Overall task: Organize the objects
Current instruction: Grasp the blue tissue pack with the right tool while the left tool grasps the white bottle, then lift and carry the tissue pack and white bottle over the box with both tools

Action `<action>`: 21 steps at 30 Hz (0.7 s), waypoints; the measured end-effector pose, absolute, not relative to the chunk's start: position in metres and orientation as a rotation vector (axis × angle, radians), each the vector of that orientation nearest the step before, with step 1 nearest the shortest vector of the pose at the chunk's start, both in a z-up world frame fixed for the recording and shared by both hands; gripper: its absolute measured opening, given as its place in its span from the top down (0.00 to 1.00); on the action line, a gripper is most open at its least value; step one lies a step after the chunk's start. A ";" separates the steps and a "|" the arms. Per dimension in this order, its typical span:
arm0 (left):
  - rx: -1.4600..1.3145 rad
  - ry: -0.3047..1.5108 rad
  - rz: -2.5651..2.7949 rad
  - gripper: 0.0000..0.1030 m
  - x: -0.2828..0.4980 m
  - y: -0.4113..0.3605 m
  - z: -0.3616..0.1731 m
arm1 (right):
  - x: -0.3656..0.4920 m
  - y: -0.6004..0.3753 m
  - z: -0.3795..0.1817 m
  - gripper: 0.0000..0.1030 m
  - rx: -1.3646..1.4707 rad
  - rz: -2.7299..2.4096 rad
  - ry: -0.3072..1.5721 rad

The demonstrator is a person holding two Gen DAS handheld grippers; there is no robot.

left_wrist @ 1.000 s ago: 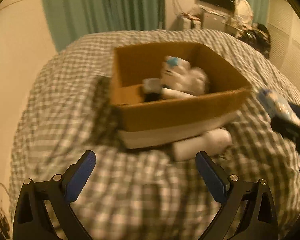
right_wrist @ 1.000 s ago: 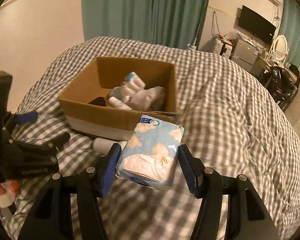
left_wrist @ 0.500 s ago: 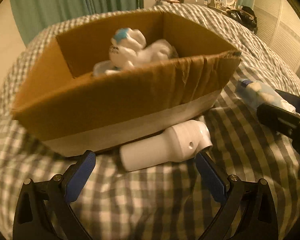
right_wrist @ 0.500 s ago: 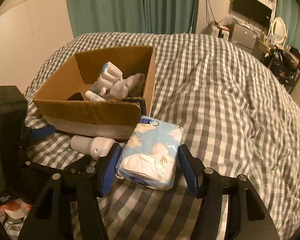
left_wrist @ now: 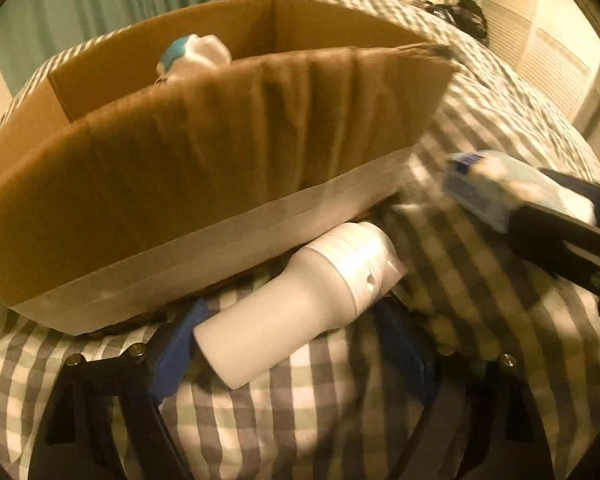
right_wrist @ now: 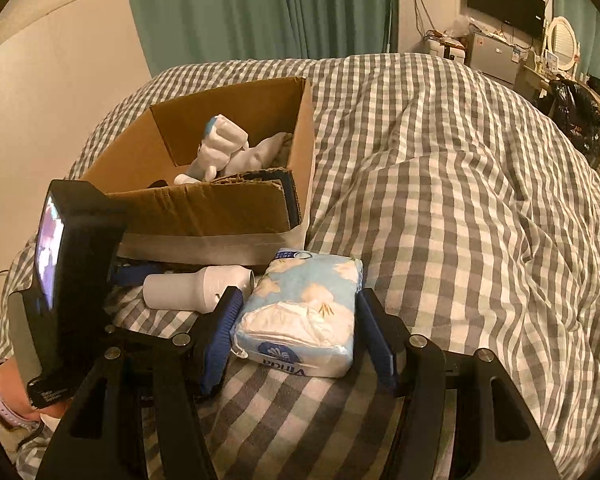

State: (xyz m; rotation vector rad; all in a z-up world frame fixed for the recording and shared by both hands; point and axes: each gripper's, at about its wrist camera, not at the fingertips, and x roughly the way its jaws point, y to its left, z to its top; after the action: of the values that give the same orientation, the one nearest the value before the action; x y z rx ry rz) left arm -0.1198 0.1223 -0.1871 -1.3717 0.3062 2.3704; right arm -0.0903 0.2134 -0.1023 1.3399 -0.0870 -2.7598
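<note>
A white bottle [left_wrist: 300, 300] lies on its side on the checked bed, against the front of a cardboard box [left_wrist: 220, 184]. My left gripper [left_wrist: 292, 320] straddles the bottle; its jaws are closing, and the blue pads [left_wrist: 176, 352] stand close at either end of it. In the right wrist view the same bottle [right_wrist: 188, 288] lies in front of the box [right_wrist: 204, 208], with the left gripper [right_wrist: 136, 274] over it. My right gripper [right_wrist: 298, 300] is shut on a blue tissue pack [right_wrist: 300, 312]. The box holds a white and blue soft toy [right_wrist: 220, 148].
The checked duvet [right_wrist: 440, 220] spreads wide to the right of the box. Green curtains [right_wrist: 260, 8] hang behind the bed. A television, small fridge [right_wrist: 496, 56] and mirror stand at the far right. A person's wrist [right_wrist: 0, 396] shows at the lower left.
My left gripper has come down and forward onto the white bottle, and its jaws have narrowed around it. The right gripper with the tissue pack has sunk slightly towards the bed.
</note>
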 end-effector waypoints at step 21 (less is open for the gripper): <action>-1.239 0.380 2.350 0.68 -0.060 0.099 -0.132 | -0.060 0.198 -0.087 0.45 1.368 -2.822 -0.003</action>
State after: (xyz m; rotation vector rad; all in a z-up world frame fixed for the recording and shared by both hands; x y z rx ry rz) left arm -0.0598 0.0991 -0.1324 -1.2386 0.3797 2.3496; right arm -0.0596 0.1977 -0.0869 1.3677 -0.0030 -2.8219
